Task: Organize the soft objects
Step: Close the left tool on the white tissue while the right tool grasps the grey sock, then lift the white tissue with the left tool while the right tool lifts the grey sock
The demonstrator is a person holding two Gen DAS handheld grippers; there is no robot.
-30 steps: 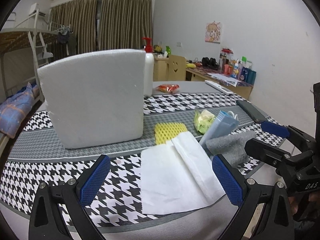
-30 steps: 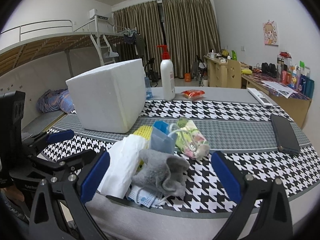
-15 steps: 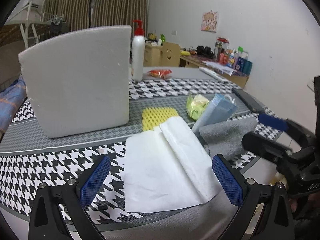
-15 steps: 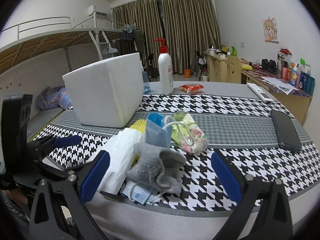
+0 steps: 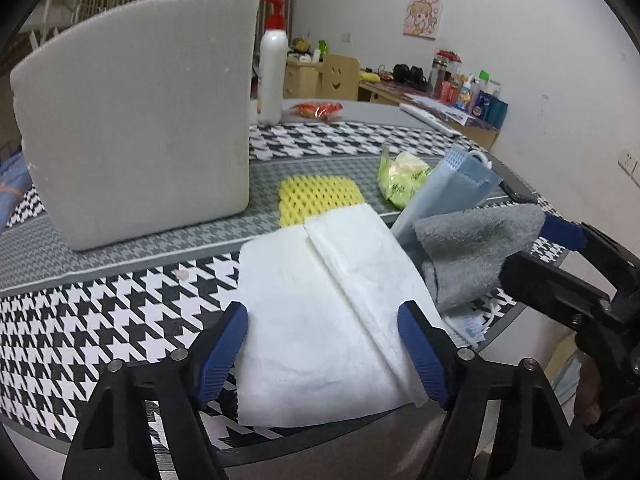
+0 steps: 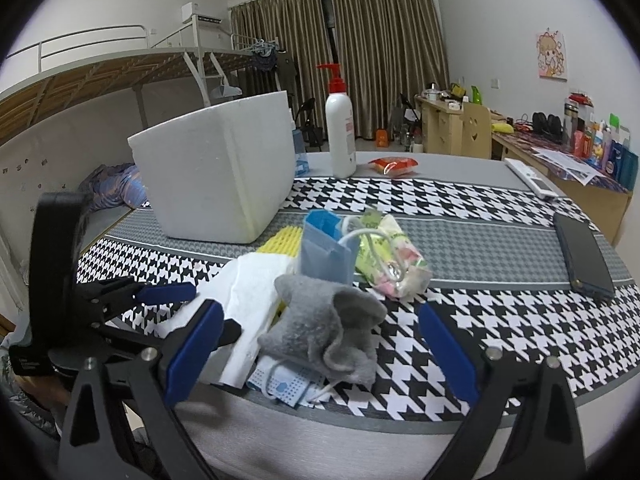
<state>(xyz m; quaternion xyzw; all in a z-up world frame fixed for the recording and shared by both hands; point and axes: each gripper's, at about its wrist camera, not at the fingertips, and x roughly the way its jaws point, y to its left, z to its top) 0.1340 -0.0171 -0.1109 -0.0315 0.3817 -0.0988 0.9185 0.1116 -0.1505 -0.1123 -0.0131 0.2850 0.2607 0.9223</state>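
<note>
Both the left gripper and right gripper have black angular frames, silver screws and ribbed blue finger pads.

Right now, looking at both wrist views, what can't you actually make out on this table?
- Inside of the white foam box: both views show only its outer walls.
- Flat face mask, right wrist view: mostly buried under the gray cloth.
- Yellow foam net, left wrist view: near end covered by the white tissue.
- Pump bottle label: too small to read.
- Left tool: whether its fingers touch the tissue is unclear.
</note>
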